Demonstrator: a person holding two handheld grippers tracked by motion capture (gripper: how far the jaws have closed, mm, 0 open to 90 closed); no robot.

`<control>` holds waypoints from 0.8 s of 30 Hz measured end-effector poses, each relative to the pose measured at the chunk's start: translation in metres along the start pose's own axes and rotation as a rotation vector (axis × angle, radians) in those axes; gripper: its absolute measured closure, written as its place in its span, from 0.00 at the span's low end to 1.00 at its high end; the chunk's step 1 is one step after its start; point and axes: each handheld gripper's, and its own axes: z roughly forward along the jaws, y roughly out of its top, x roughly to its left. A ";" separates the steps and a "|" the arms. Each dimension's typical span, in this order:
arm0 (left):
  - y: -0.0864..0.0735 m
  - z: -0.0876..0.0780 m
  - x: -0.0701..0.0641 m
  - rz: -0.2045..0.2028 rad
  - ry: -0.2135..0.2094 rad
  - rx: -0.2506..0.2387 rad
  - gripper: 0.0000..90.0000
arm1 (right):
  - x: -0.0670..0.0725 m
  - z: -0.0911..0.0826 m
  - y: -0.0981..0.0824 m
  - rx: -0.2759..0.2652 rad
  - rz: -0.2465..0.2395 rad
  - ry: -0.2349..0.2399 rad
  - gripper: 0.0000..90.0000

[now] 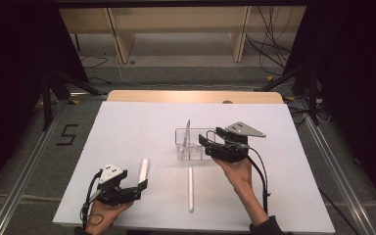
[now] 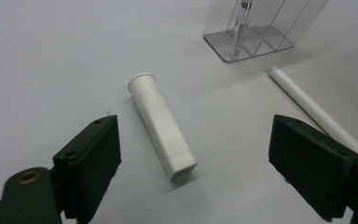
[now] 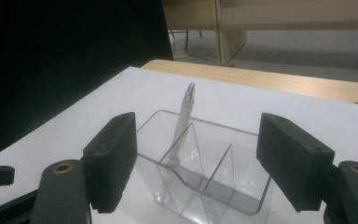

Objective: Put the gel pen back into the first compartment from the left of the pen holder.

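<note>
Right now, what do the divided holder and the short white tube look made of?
Holder: clear rigid plastic, likely acrylic; see-through walls and dividers with glossy, glinting edges. A pen-like item stands in one compartment. Short tube: opaque white, matte, probably plastic; smooth surface, flared rim, no shine. Could be coated card.

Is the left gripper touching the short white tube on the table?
Apart. In the left gripper view, the left gripper has its jaws wide open, with bare table between each jaw and the short white tube.
</note>
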 end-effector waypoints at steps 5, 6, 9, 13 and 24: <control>0.000 0.000 0.000 0.000 0.000 0.000 0.18 | 0.004 -0.003 -0.009 0.023 -0.008 -0.002 0.32; 0.000 0.000 0.000 0.000 0.000 0.000 0.18 | 0.005 -0.004 -0.010 0.027 -0.008 -0.001 0.32; 0.000 0.000 0.000 0.000 0.000 0.000 0.18 | 0.007 -0.005 -0.014 0.033 -0.006 0.003 0.32; 0.000 0.000 0.000 -0.001 0.002 0.000 0.18 | 0.007 -0.009 -0.019 0.035 0.000 0.008 0.31; 0.001 0.000 -0.007 -0.003 0.004 0.013 0.18 | -0.003 -0.027 -0.037 0.036 0.007 -0.010 0.30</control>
